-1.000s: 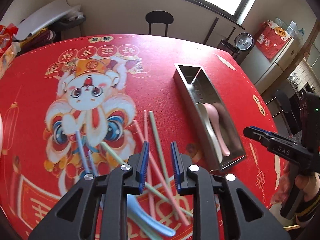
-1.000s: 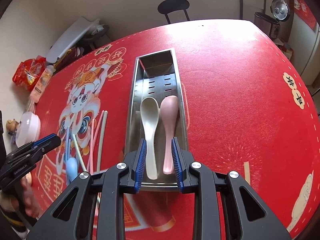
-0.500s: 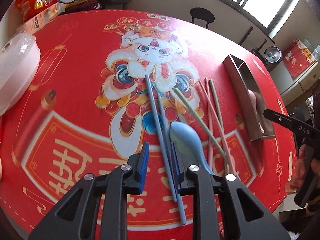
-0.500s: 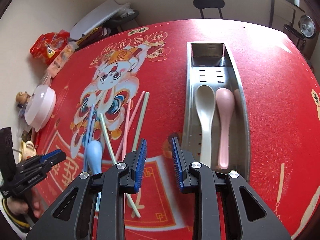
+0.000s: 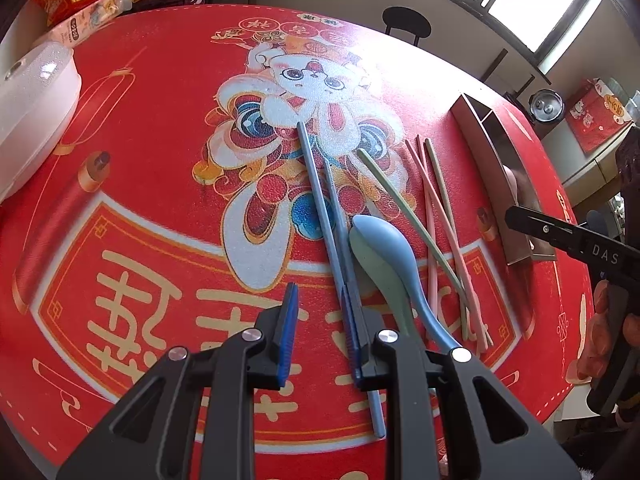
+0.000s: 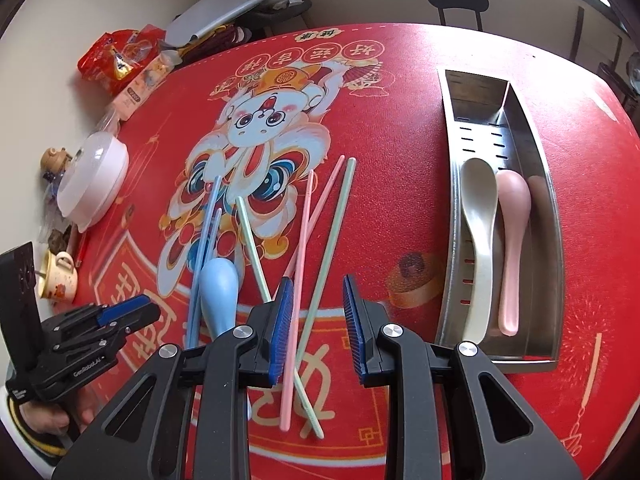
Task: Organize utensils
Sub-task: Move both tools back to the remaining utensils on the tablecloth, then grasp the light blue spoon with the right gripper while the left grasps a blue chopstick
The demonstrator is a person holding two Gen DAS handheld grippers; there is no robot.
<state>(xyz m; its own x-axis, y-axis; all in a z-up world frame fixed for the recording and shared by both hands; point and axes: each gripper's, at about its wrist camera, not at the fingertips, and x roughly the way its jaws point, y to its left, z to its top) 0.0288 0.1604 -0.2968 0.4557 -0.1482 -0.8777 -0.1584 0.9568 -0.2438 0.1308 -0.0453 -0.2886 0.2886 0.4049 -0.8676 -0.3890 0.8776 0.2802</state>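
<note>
Swung away from the steel tray (image 6: pixel 450 216) to above the loose chopsticks (image 6: pixel 328 240). Handle of the blue spoon (image 5: pixel 384 252) hidden behind the left gripper (image 5: pixel 320 320). Chopsticks lengthwise toward the cameras on the bench (image 6: pixel 400 128). Left gripper and right gripper (image 6: pixel 318 314) both slightly apart, empty.

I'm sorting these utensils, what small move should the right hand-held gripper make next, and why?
Probably lower the right hand-held gripper onto the pink chopsticks under its open jaws; they lie loose on the mat, and the steel tray holds only spoons.
</note>
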